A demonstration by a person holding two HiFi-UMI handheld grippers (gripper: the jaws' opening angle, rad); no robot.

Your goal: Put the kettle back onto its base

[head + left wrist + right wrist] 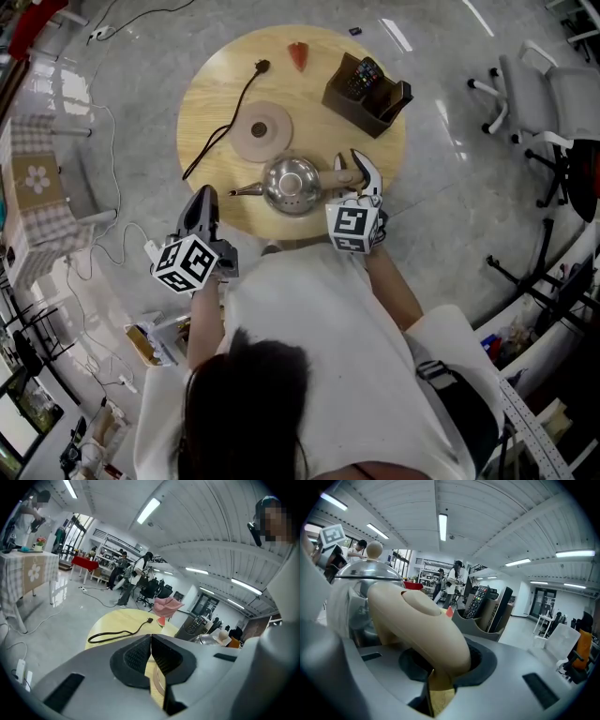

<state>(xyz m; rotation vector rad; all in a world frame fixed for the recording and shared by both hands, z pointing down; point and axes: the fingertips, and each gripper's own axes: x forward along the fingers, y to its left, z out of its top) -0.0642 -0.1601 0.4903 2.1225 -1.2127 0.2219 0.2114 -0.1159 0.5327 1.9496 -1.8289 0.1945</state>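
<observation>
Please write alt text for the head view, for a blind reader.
Seen from above, the right claw grips the beige handle of a steel kettle on a round wooden table; its bare base lies just beyond. The left claw is shut at the table's edge.

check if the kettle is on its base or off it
Off. The kettle stands on the table beside the round base, whose top is bare.

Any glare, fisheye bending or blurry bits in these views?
Head view: even light, with glare on the steel kettle lid and bright streaks on the glossy floor. Left gripper view: strong fisheye, the ceiling lines bow and the corners go dark. Right gripper view: same bending; the very close kettle handle looks slightly soft.
</observation>
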